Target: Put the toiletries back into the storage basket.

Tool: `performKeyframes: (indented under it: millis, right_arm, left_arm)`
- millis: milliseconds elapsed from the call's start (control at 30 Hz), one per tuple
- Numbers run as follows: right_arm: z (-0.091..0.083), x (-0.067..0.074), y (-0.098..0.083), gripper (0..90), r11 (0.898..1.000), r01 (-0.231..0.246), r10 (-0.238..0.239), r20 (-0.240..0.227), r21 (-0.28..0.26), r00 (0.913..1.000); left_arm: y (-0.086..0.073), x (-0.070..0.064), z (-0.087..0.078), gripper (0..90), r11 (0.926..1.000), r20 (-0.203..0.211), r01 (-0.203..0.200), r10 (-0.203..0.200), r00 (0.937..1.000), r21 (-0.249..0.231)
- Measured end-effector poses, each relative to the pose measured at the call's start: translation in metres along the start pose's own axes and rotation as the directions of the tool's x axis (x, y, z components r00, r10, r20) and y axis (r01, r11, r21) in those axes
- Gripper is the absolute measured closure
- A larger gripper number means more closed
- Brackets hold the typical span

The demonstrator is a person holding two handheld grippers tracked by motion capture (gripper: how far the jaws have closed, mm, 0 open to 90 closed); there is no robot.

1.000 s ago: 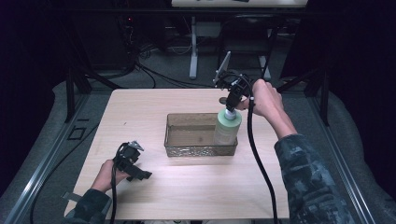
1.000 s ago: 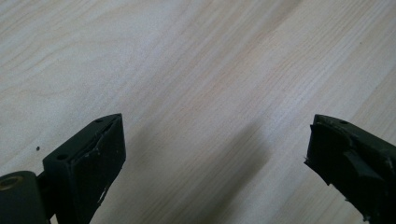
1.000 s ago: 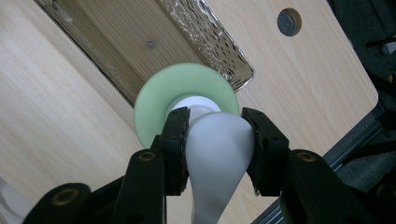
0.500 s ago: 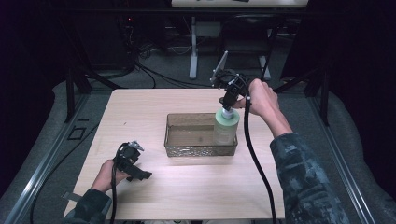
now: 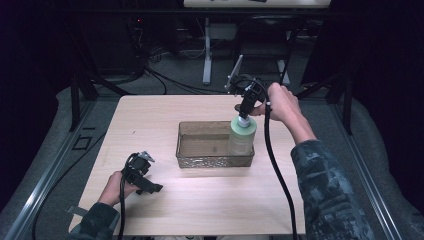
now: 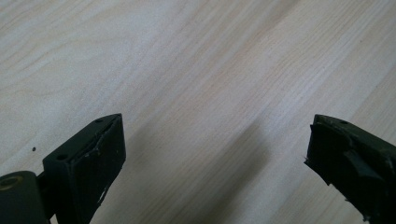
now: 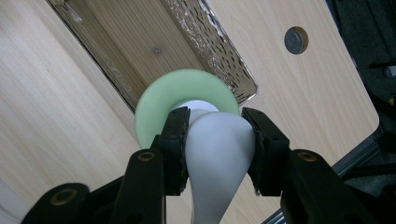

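Observation:
A pale green bottle with a white pump top stands upright at the right end of a metal mesh tray. My right gripper points down over it, shut on the white pump head; in the right gripper view the two pads press the pump from both sides and the green shoulder shows below. My left gripper rests low near the table's front left, held in a hand. Its jaws stand wide open over bare wood, with nothing between them.
The tray sits mid-table on a light wooden tabletop. A round hole lies in the table near the tray's far corner. Black cables trail from both grippers. Dark floor, stands and cables surround the table.
The right gripper and the bottle top have shifted very slightly toward the tray's right end. The left gripper has not moved.

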State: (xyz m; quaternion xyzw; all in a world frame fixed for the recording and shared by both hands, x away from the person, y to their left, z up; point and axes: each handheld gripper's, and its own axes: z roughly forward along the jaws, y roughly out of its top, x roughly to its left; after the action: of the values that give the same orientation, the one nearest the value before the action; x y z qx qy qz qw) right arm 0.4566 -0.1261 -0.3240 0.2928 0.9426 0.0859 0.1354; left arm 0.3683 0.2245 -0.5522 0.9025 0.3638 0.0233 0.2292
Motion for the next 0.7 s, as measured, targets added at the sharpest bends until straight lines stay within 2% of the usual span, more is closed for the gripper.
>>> performKeyframes:
  millis: [167,267,367,433,500,600,700]
  right_arm:
    - [0.000,0.002,-0.002,61.5,1.000,-0.009,0.009,0.012,-0.008,0.9999]
    - [0.002,0.001,-0.004,55.0,1.000,-0.021,0.021,0.008,-0.011,0.9997]
    - [0.003,0.000,-0.006,43.8,0.999,-0.037,0.037,0.014,-0.029,0.9992]
    - [0.003,0.000,-0.008,33.3,0.997,-0.055,0.056,0.004,-0.053,0.9984]
    - [0.000,0.000,-0.010,26.7,0.994,-0.073,0.073,-0.005,-0.084,0.9973]
    - [-0.005,0.001,-0.016,15.4,0.986,-0.110,0.109,-0.016,-0.129,0.9939]
    - [-0.011,0.003,-0.023,9.6,0.977,-0.134,0.134,-0.016,-0.165,0.9909]
  left_arm:
    - [0.000,0.000,0.000,4.5,1.0000,0.000,0.000,0.000,1.0000,0.000]
    - [0.000,0.000,0.000,4.5,1.0000,0.000,0.001,-0.001,1.0000,0.000]
    - [0.000,0.001,0.000,4.5,1.0000,-0.001,0.001,-0.001,1.0000,0.002]
    - [0.000,0.000,0.000,4.5,1.0000,0.000,0.001,-0.001,1.0000,0.001]
    - [0.000,0.000,0.000,4.5,1.0000,0.000,0.001,-0.001,1.0000,0.000]
    - [0.000,0.000,0.000,4.5,1.0000,-0.001,0.001,-0.001,1.0000,0.001]
    - [0.000,0.000,0.000,4.5,1.0000,0.000,0.001,-0.001,1.0000,-0.001]
